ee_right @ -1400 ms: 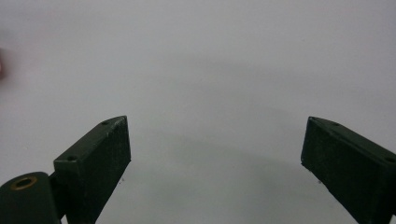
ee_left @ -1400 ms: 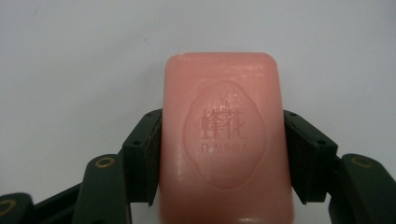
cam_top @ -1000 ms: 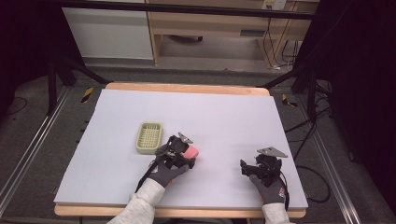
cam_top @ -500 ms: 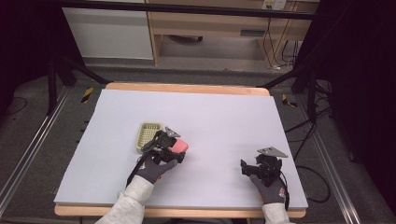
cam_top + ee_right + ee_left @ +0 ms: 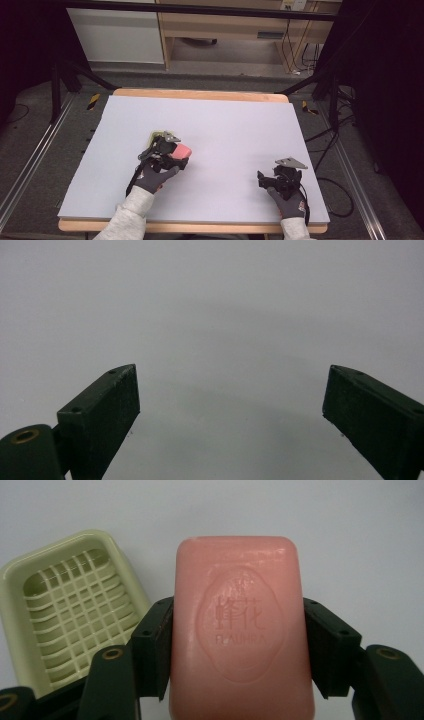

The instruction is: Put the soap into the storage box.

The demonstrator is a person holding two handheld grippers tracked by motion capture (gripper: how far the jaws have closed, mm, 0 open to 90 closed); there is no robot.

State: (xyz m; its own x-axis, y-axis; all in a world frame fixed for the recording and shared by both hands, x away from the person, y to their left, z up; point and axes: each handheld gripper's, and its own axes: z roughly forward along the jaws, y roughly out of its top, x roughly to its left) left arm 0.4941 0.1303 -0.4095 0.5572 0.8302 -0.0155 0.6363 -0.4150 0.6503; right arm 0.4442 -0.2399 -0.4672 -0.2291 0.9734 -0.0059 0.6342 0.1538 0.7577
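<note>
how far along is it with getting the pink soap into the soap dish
Done: the left tongs have the pink soap clamped. In hand: soap held beside the yellow-green soap dish. Left: setting it in the dish, which is empty. Right tongs are open, idle.

I see a pink soap (image 5: 242, 630) w/ a stamped oval on it, at its 9 o'clock a pale yellow-green dish (image 5: 65, 610) w/ grid bottom, black jaws, light grey table (image 5: 240, 125).
</note>
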